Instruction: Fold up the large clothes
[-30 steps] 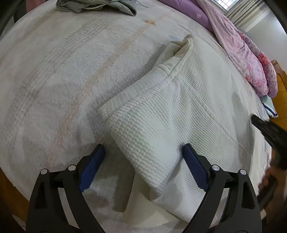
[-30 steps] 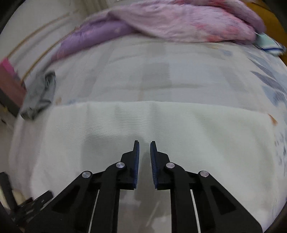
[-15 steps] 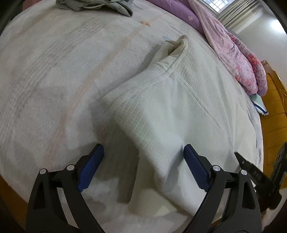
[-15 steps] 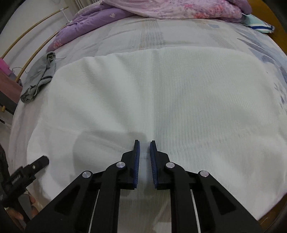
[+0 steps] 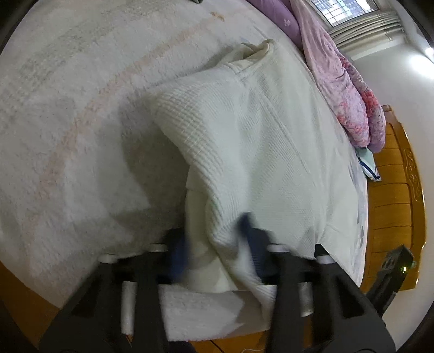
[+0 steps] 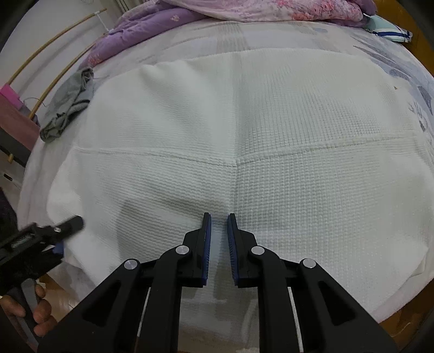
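Observation:
A large white waffle-weave blanket [image 5: 257,135] lies folded over on the bed, spread wide in the right wrist view [image 6: 244,122]. My left gripper [image 5: 214,239] is at the blanket's near corner. Its jaws are closing, and a bunched fold of the cloth is pinched between the blurred blue pads. The same gripper [image 6: 54,230] shows at the blanket's left edge in the right wrist view. My right gripper [image 6: 219,217] hovers over the blanket's near middle, beside the centre crease. Its jaws stand almost together and are starting to open, with nothing between them.
A fuzzy white bed cover [image 5: 67,108] stretches to the left. A pink and purple quilt [image 6: 257,10] is heaped along the far side, and a grey garment [image 6: 67,106] lies at the far left. The wooden bed frame [image 5: 393,190] runs along the right. A person's hand [image 6: 40,312] holds the left handle.
My left gripper's wide jaws have come together on the blanket's near corner. The right gripper has moved forward over the blanket toward the centre crease.

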{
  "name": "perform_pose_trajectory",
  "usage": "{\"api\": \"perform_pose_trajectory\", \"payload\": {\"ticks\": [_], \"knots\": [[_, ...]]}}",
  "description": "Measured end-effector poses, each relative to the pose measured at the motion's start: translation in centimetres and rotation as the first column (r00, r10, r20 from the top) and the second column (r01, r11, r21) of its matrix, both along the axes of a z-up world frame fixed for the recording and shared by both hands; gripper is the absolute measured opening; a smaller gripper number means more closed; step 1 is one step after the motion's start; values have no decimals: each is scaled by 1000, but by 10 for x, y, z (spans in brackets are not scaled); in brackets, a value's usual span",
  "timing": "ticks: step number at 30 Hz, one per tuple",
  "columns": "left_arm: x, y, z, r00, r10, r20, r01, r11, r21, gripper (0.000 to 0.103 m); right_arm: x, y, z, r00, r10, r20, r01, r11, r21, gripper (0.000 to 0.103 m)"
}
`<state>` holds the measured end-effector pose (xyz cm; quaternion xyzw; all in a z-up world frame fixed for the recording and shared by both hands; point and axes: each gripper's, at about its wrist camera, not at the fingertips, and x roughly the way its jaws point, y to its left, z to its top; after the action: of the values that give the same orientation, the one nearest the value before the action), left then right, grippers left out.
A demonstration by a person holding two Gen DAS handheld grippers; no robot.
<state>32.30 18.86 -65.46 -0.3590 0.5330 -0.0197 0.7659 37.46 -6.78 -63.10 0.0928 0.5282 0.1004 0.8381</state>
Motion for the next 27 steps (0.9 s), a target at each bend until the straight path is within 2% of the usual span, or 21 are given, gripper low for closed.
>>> {"api": "perform_pose_trajectory", "payload": {"ticks": [2,3,7,9,11,15,20,24,27], "knots": [[2,-1,12,1000,-1,14,1,1000,-1,14,-8,4,7,999,27,25,-27,1000,3,27],[4,-3,23,999,-6,35,7,1000,-11,14,-14,8,13,997,55,46,-55,998,3,29],[12,-10,55,996,-27,86,31,999,-43,14,-34,32,37,977,161,137,-162,987,1,64],[15,-11,63,996,-13,87,20,996,-85,14,-41,41,46,963,206,171,-217,975,47,67],[19,-8,66,998,11,67,-2,991,-133,14,-44,56,51,946,263,191,-276,960,44,68],[25,-17,76,998,-13,60,19,994,-104,13,-38,76,49,929,306,207,-313,950,2,68],[32,-17,86,997,-27,77,35,993,-111,12,-22,84,50,929,302,213,-308,951,-9,68],[41,-22,97,994,-55,100,64,993,-95,12,-36,67,67,934,267,238,-287,957,51,68],[45,-32,101,992,-61,110,73,992,-106,12,-38,78,65,924,304,231,-320,947,35,71]]}}
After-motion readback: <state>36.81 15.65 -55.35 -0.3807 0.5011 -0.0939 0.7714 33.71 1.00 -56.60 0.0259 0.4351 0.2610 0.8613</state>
